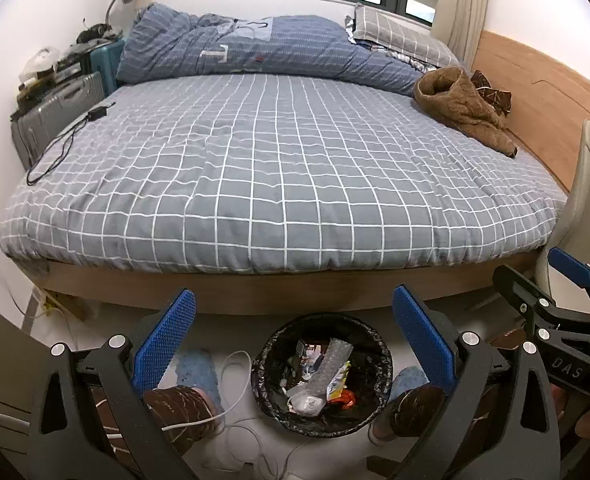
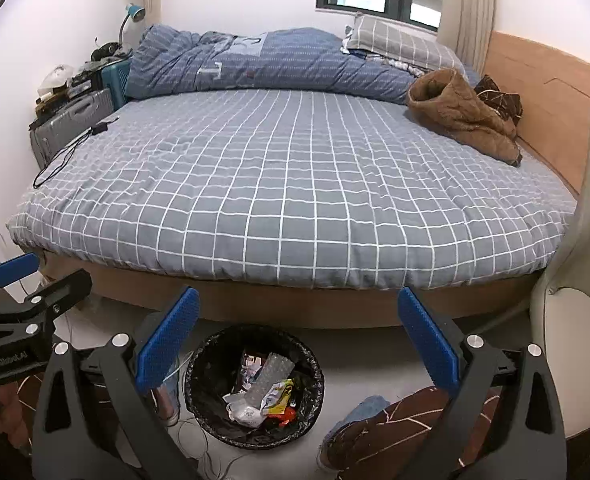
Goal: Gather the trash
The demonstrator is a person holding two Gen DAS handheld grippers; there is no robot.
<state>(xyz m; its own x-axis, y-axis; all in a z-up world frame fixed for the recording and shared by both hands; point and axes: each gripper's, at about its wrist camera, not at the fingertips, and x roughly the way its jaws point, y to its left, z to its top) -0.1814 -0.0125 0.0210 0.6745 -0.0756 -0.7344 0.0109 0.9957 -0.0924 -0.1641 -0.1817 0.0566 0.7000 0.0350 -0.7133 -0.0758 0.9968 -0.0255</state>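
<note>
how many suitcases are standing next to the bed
2: a grey suitcase against the bed's far left side, and a teal suitcase just behind it toward the lamp. Clutter on top may hide more.

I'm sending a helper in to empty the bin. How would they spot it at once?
Start at the big bed with the grey checked cover. On the floor at its near edge stands the trash bin, round, lined with a black bag. It alone holds crumpled wrappers and a white mask.
</note>
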